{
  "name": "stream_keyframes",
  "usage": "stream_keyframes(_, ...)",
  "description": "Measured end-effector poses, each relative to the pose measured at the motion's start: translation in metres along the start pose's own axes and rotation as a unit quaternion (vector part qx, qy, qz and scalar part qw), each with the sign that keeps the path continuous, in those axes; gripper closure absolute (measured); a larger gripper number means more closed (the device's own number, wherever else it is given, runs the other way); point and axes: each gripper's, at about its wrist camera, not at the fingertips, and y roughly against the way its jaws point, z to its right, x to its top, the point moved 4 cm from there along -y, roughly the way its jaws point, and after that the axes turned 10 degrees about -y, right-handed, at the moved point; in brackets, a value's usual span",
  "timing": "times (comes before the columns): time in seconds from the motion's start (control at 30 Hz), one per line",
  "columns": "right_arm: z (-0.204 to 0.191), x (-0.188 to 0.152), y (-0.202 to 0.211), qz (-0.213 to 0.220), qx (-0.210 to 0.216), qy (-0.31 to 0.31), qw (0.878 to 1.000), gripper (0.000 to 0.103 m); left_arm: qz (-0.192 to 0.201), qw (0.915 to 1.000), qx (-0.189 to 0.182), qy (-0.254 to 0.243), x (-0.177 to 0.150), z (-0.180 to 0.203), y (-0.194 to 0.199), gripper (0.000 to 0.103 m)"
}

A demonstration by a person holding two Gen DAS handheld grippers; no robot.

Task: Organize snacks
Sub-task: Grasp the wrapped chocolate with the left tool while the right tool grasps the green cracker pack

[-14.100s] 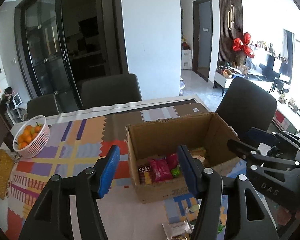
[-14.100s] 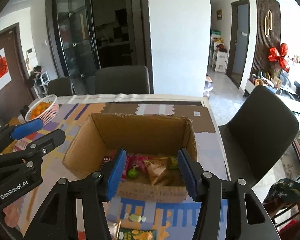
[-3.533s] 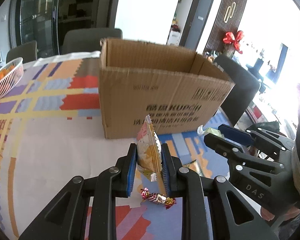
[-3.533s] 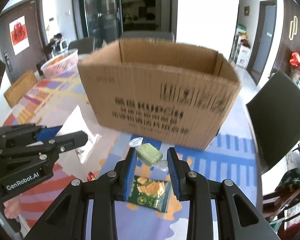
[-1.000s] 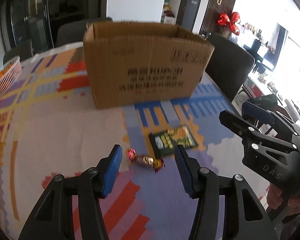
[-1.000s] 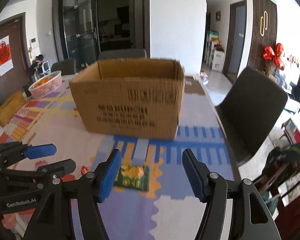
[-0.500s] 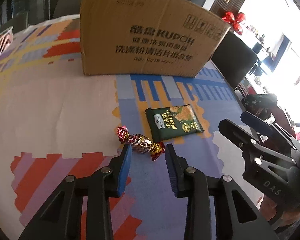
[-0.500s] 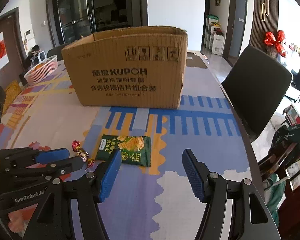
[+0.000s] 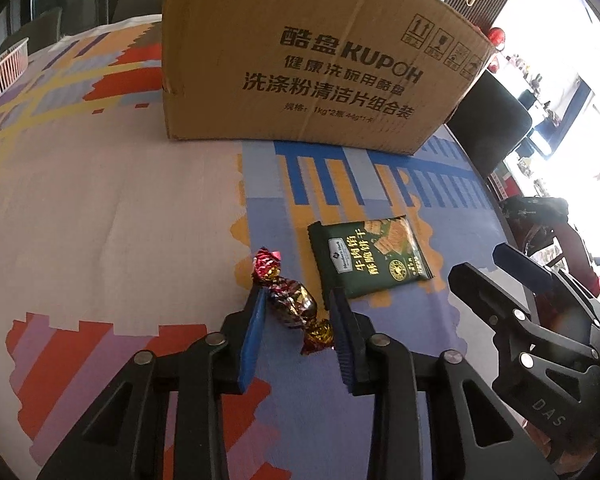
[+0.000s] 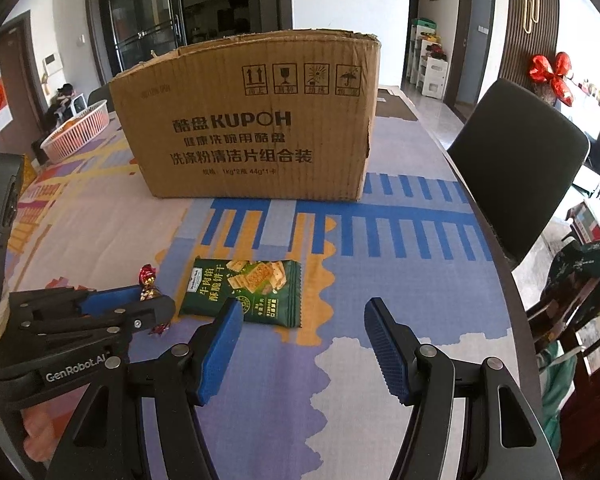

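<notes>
A candy [image 9: 290, 304] in a red and gold twisted wrapper lies on the patterned tablecloth. My left gripper [image 9: 296, 296] is down over it. Its jaws are closing, and the blue pads [image 9: 254, 328] stand against the candy's sides. A dark green cracker packet [image 9: 370, 258] lies flat just right of the candy. In the right wrist view the packet [image 10: 244, 292] sits by the left fingertip of my right gripper [image 10: 300, 312], which is open and holds nothing. The left gripper [image 10: 140, 300] covers most of the candy [image 10: 148, 280] there. The cardboard box [image 10: 252, 128] stands behind, its inside hidden.
A white basket [image 10: 78, 130] with oranges sits far left on the table. A black chair [image 10: 516, 152] stands at the table's right edge [image 10: 496, 248]. A second chair with green fabric [image 10: 580, 276] is at the near right. Bare cloth lies between the snacks and the box.
My left gripper came down onto the candy and its jaws narrowed from wide apart to tight around it. The right gripper sank toward the table beside the packet, jaws unchanged.
</notes>
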Motion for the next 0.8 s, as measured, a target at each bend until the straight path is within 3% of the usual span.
stream_keyframes(0.27, -0.009, 0.001, -0.012, -0.018, 0.013, -0.004, 1.0, 0.038, 0.017, 0.9998, 0.012, -0.001, 0.001, -0.013, 0.011, 0.078)
stream_keyframes(0.33, -0.014, 0.001, -0.015, -0.022, 0.021, -0.008, 1.0, 0.024, 0.024, 0.9996, 0.018, 0.0, 0.002, -0.017, 0.017, 0.078)
stream_keyframes(0.37, -0.016, 0.002, -0.016, -0.021, 0.023, -0.009, 0.999, 0.023, 0.031, 0.9992, 0.025, -0.001, 0.003, -0.02, 0.021, 0.078)
stream_keyframes(0.8, -0.043, 0.008, -0.054, -0.068, 0.026, -0.007, 0.997, 0.016, 0.039, 0.9983, 0.041, 0.014, 0.0, -0.041, 0.026, 0.078)
